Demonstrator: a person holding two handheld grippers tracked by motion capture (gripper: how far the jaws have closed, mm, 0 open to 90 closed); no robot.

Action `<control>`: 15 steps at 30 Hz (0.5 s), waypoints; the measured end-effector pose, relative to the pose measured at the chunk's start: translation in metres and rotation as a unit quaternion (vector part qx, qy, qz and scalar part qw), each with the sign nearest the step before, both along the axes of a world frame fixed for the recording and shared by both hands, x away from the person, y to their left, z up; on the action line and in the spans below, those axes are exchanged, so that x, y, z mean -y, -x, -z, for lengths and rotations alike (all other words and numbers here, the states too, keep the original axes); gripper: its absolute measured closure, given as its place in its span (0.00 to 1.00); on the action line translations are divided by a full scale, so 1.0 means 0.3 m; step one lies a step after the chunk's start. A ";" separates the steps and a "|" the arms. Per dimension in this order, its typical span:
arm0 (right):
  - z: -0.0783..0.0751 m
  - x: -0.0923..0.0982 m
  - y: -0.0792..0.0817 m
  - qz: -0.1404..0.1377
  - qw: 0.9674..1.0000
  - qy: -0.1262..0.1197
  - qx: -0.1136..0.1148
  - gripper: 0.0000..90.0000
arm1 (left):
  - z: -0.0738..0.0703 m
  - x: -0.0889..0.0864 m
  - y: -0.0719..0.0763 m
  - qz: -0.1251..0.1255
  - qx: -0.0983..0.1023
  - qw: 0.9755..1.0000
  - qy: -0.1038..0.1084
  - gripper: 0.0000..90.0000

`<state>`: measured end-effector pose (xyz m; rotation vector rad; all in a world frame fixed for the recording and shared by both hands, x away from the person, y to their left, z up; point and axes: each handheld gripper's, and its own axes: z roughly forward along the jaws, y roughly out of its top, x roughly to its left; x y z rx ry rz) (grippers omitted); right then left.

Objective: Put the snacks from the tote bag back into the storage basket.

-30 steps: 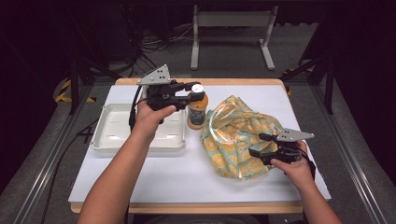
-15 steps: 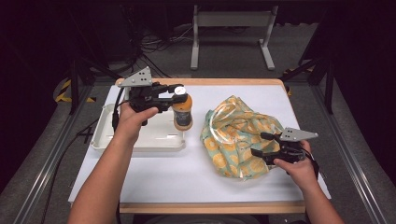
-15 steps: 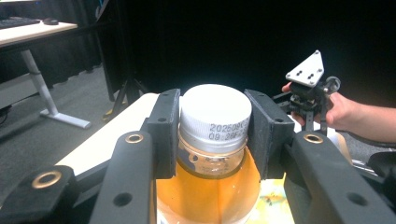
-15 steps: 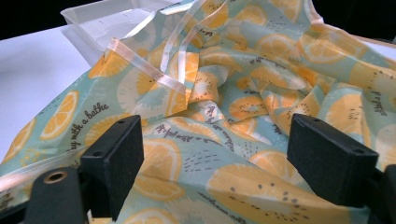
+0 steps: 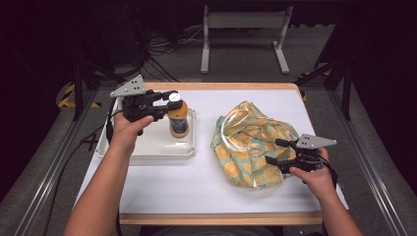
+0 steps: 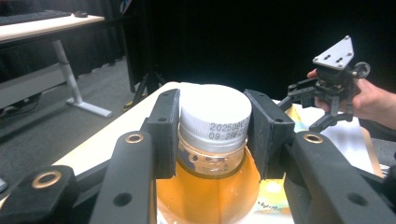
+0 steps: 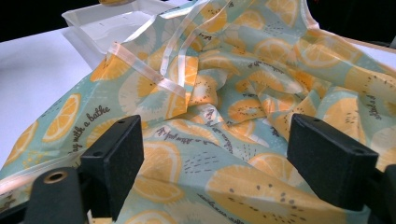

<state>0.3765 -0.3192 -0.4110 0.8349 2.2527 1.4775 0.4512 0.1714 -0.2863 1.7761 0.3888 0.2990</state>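
Left gripper [image 5: 169,104] pinches the bottle [image 5: 178,118] of orange drink by its white cap [image 6: 215,116]; in the left gripper view both black pads press against the cap's sides. In the high view the bottle hangs upright over the right end of the white tray [image 5: 147,147], which sits near the table's [image 5: 196,187] left edge. Whether its base already touches the tray floor I cannot tell. Right gripper [image 5: 281,151] rests on the fruit-print bag [image 5: 251,142] toward the table's right edge, its jaws spread wide with the crumpled fabric lying loose between them and nothing clamped. By my reading, the bottle is out of the bag and nearly delivered; what remains is to set it down in the tray and release the cap.
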 end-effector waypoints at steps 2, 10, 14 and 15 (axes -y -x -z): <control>-0.001 0.000 0.000 0.000 1.000 0.000 0.000 0.22 | 0.006 -0.005 0.000 -0.001 -0.002 1.000 0.001 0.65; -0.004 0.003 0.001 0.000 1.000 -0.001 0.002 0.22 | 0.056 -0.028 -0.010 -0.011 -0.019 1.000 -0.005 0.65; -0.002 0.003 0.000 -0.001 1.000 -0.002 0.001 0.22 | 0.097 -0.037 -0.012 -0.019 -0.024 1.000 -0.002 0.65; -0.001 0.003 -0.001 -0.001 1.000 -0.001 0.001 0.22 | 0.103 -0.038 -0.014 -0.021 -0.026 0.999 -0.005 0.65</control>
